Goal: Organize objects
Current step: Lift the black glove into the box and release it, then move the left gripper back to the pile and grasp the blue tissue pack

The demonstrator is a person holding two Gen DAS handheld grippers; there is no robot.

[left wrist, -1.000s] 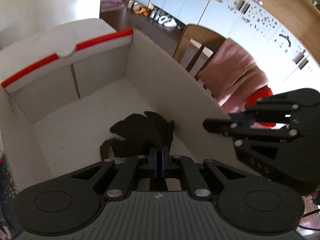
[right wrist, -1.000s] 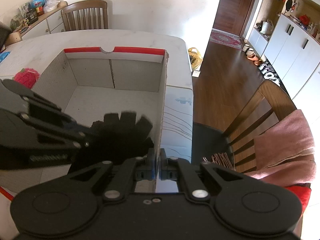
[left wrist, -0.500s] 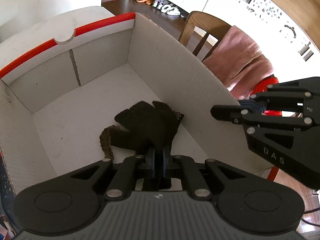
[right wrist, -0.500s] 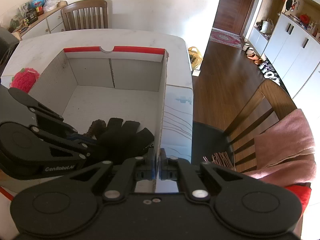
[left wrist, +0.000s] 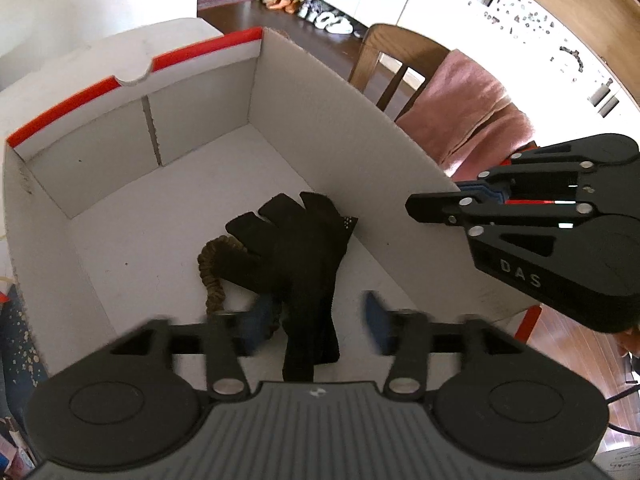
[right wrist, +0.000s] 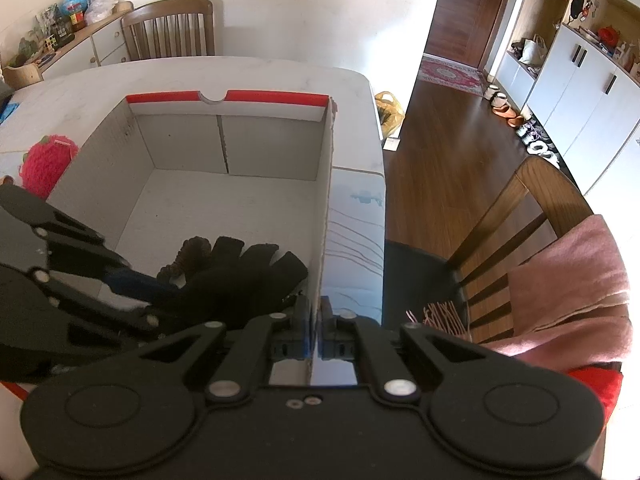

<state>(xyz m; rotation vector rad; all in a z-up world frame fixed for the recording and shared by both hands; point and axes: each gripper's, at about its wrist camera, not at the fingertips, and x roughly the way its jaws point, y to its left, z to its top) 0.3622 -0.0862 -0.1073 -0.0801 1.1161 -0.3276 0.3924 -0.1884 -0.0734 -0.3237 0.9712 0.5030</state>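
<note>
A white cardboard box [left wrist: 320, 128] with a red-edged far flap stands open on the table. On its floor lies a black glove [left wrist: 296, 248] over a brown coiled band [left wrist: 212, 276]. My left gripper [left wrist: 316, 316] hangs over the glove's cuff, its jaws opening. The cuff sits between the blue pads [left wrist: 376, 320], and they do not press on it. My right gripper [right wrist: 318, 316] is shut on the top edge of the box's [right wrist: 272, 144] right wall. From the right wrist, the glove [right wrist: 240, 280] shows beside the left gripper [right wrist: 132, 284].
A red knitted ball [right wrist: 44, 164] lies on the white table [right wrist: 240, 72] left of the box. A wooden chair draped with pink cloth [right wrist: 572, 272] stands to the right, over dark wood floor. Another chair [right wrist: 172, 32] stands at the table's far side.
The left gripper sank into the box with the glove, then its jaws swung apart and let go of the cuff. The glove now rests on the box floor. The right gripper kept still.
</note>
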